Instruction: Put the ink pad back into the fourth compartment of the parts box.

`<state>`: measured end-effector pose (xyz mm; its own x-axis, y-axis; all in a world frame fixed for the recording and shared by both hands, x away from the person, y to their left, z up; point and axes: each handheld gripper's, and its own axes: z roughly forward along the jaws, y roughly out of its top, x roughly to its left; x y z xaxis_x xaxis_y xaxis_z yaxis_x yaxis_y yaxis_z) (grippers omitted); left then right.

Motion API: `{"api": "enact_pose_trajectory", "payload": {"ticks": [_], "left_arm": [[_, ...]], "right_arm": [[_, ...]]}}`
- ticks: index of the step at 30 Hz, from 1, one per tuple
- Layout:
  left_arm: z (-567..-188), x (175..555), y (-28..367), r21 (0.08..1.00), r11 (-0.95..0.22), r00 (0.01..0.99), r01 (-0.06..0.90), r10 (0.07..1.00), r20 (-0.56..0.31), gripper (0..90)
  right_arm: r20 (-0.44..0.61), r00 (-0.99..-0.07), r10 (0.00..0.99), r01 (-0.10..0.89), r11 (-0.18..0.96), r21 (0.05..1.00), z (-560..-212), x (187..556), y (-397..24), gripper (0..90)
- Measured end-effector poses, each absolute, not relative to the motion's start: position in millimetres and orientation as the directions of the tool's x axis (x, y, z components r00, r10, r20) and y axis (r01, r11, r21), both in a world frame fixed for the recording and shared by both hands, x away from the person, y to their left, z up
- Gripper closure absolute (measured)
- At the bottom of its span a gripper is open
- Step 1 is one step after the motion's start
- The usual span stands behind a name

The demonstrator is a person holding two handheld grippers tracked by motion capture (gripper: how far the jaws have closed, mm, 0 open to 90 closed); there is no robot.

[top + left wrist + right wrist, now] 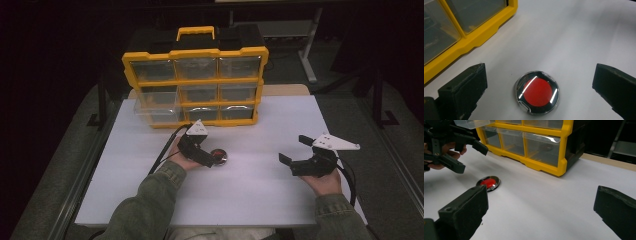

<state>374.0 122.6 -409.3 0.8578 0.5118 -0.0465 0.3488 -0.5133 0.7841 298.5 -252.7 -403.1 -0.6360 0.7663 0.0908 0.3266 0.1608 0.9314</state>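
Nearest the person, the right gripper [295, 149] hovers over the right half of the white table [260, 185], its jaws spread wide with nothing between them. In its own view the two black jaws frame bare tabletop, and the disc [488, 182] lies farther off to their left.

The left gripper [214, 156] is lower and more central, tipped down over that disc [218, 157] (a small round clear case with a red centre). Its jaws stand wide apart on either side of the disc [537, 92], which lies flat on the table between them; neither jaw touches it.

Beyond both grippers, at the far edge of the table, stands the yellow organiser [195, 87] with clear drawers. One drawer [155, 107] at its lower left is pulled partly out.
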Motion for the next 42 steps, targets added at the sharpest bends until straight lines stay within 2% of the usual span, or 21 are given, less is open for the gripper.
{"api": "enact_pose_trajectory", "payload": {"ticks": [21, 22, 33, 35, 42], "left_arm": [[-429, 381, 111, 0.715, -0.595, 0.88, 0.366, 0.472, -0.058, 0.0], [-430, 381, 111, 0.715, -0.595, 0.881, 0.367, 0.469, -0.062, 4.6], [-439, 386, 108, 0.667, -0.643, 0.884, 0.377, 0.464, -0.052, 6.9], [-440, 386, 108, 0.668, -0.647, 0.886, 0.368, 0.462, -0.04, 13.1], [-442, 389, 107, 0.67, -0.643, 0.889, 0.371, 0.454, -0.056, 16.5]], "right_arm": [[0.09, -0.64, 0.763, 0.333, 0.169, 0.928, -404, 298, -251, 0.0], [0.089, -0.641, 0.762, 0.332, 0.171, 0.927, -405, 298, -251, 0.0], [0.084, -0.636, 0.768, 0.334, 0.175, 0.926, -405, 297, -251, 0.0], [0.085, -0.636, 0.767, 0.339, 0.179, 0.924, -405, 298, -251, 0.0], [0.079, -0.633, 0.77, 0.343, 0.188, 0.92, -406, 298, -250, 0.0]]}}
